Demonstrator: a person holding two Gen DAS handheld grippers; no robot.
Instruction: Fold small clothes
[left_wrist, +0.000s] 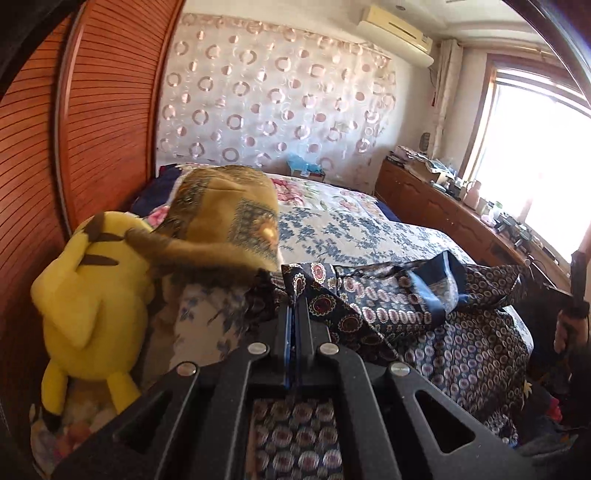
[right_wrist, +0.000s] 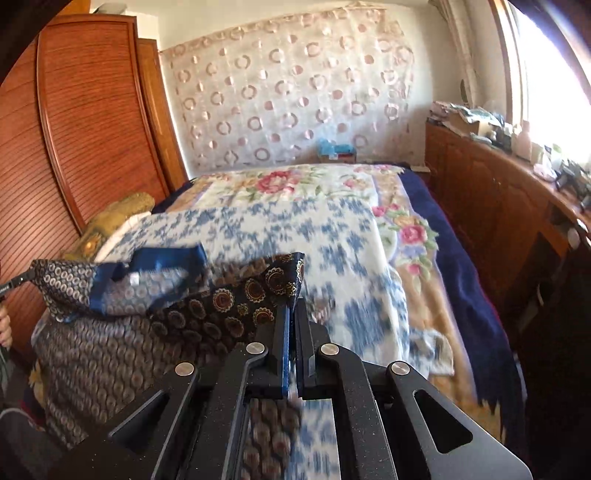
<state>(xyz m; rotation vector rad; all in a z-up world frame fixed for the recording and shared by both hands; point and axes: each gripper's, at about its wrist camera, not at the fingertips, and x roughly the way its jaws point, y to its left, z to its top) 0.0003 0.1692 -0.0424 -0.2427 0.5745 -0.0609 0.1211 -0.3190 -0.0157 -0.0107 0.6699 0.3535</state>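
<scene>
Currently the patterned garment is held stretched above the bed, one corner clenched in the left gripper, the opposite corner in the right gripper.

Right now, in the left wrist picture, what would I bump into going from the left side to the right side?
Wooden wardrobe → yellow plush toy → brown cushion → left hand-held gripper, shut on the patterned garment → wooden cabinet → bright window.
</scene>
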